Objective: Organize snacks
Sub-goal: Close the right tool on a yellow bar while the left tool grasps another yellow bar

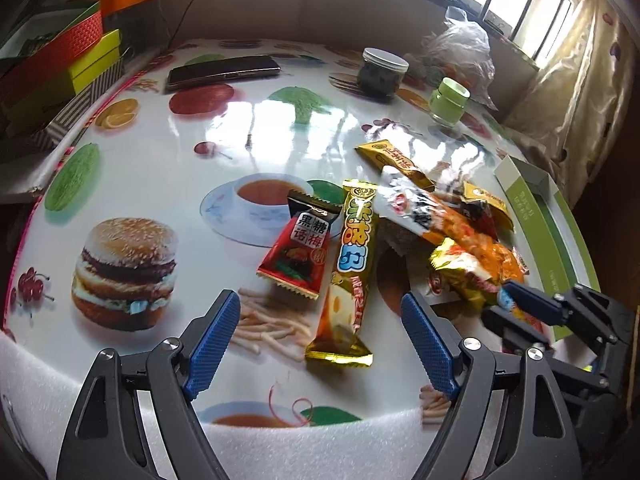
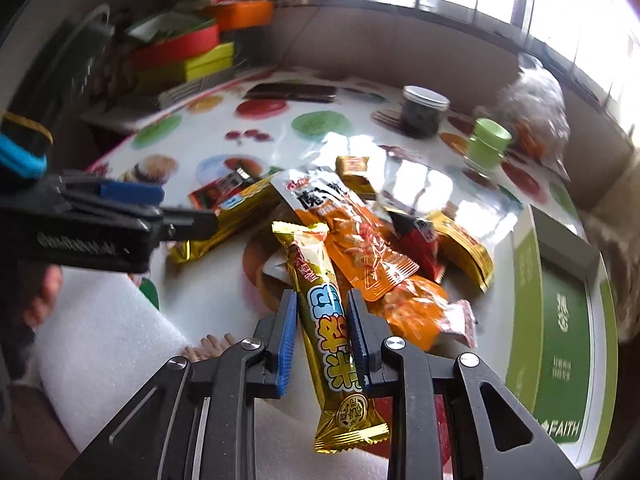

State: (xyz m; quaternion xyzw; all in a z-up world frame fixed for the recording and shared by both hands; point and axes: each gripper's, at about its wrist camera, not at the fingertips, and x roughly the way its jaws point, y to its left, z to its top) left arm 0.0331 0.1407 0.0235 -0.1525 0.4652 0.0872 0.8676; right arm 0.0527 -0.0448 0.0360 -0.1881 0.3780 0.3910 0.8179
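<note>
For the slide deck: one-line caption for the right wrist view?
Right gripper clamped on a gold snack bar beside the snack pile, green box at right.

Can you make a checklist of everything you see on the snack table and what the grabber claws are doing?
Surface: glossy food-print tablecloth, white foam sheet at near edge.
Job's things: heap of wrapped snacks; long gold bar; second gold bar; red-black candy packet; orange peanut pouch; open green cardboard box.
Clutter: dark phone, dark-filled jar, green jar, plastic bag.
Grippers: right gripper closed on long gold bar; left gripper open, empty.
Cables: nothing seen.
Surroundings: stacked boxes, curtained window.
</note>
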